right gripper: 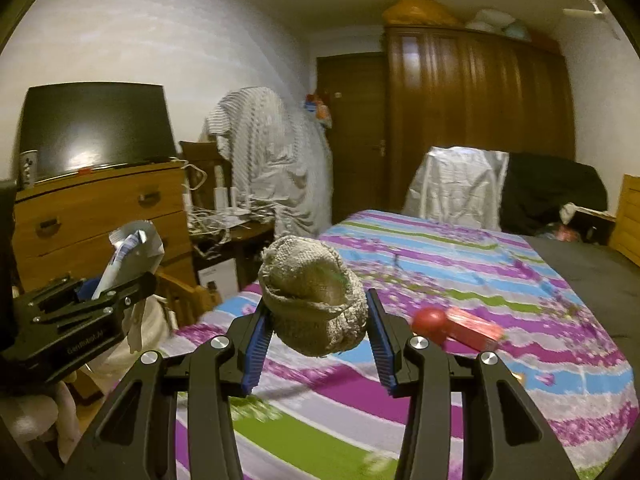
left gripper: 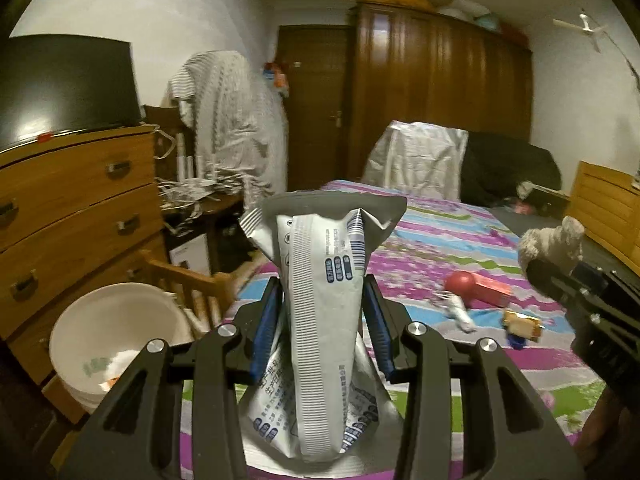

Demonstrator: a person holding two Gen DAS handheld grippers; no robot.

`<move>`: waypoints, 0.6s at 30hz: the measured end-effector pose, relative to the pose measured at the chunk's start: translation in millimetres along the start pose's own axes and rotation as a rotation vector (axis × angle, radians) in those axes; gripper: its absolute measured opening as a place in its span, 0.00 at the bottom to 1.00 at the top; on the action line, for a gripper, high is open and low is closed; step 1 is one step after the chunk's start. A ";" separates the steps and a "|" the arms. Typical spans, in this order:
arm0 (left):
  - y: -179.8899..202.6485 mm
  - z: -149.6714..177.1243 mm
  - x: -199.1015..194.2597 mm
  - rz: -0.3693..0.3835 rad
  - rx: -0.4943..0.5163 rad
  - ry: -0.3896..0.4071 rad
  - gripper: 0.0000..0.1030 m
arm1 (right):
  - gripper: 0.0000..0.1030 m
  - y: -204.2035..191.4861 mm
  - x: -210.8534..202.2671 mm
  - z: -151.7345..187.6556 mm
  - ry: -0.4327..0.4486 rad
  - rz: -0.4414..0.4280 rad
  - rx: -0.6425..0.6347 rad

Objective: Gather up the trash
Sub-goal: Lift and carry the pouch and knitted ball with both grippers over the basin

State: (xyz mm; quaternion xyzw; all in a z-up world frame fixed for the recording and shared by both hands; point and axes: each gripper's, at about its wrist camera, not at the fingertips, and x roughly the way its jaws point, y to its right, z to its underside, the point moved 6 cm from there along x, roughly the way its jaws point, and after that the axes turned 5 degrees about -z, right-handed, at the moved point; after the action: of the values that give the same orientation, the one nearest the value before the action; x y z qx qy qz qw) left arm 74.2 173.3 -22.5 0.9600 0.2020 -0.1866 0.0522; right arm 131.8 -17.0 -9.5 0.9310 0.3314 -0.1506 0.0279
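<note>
Left gripper (left gripper: 324,324) pinching a crumpled silver wrapper (left gripper: 324,300) at mid-length, held upright above the near left edge of the bed (left gripper: 460,232). Right gripper (right gripper: 318,338) clamped on a grey woven cloth wad (right gripper: 314,304), likewise off the striped cover. Wrapper: thin printed foil, light, slippery, crushes readily; best gripped across the folded seam. Wad: coarse, soft, compressible, probably secure when squeezed at its bulk. White bucket (left gripper: 116,336) beside the bed's left edge, likely the drop point.
</note>
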 end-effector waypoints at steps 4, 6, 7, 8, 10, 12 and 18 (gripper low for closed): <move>-38.7 -8.8 2.3 -0.062 -0.034 0.001 0.39 | 0.45 -36.5 25.5 -15.3 -0.011 -0.064 -0.021; -59.5 -13.3 3.0 -0.095 -0.055 0.001 0.39 | 0.45 -53.6 34.7 -20.9 -0.018 -0.095 -0.032; -69.6 -15.3 2.9 -0.111 -0.064 0.001 0.39 | 0.45 -65.9 43.5 -24.6 -0.025 -0.117 -0.040; -79.6 -17.4 4.8 -0.125 -0.072 0.000 0.39 | 0.45 -75.2 48.4 -28.3 -0.030 -0.132 -0.043; -98.3 -20.6 4.9 -0.154 -0.087 -0.001 0.39 | 0.45 -96.5 63.8 -36.8 -0.044 -0.170 -0.054; -117.3 -22.9 5.6 -0.182 -0.101 -0.003 0.39 | 0.45 -113.4 73.6 -43.7 -0.053 -0.199 -0.065; -177.2 -24.2 12.3 -0.261 -0.145 -0.043 0.39 | 0.45 -183.6 122.8 -61.3 -0.127 -0.323 -0.101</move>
State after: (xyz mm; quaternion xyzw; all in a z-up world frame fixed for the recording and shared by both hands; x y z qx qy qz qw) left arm 20.6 343.9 -9.2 0.9151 0.3370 -0.1972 0.1008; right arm 123.2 210.1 20.9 0.8517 0.4811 -0.1949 0.0711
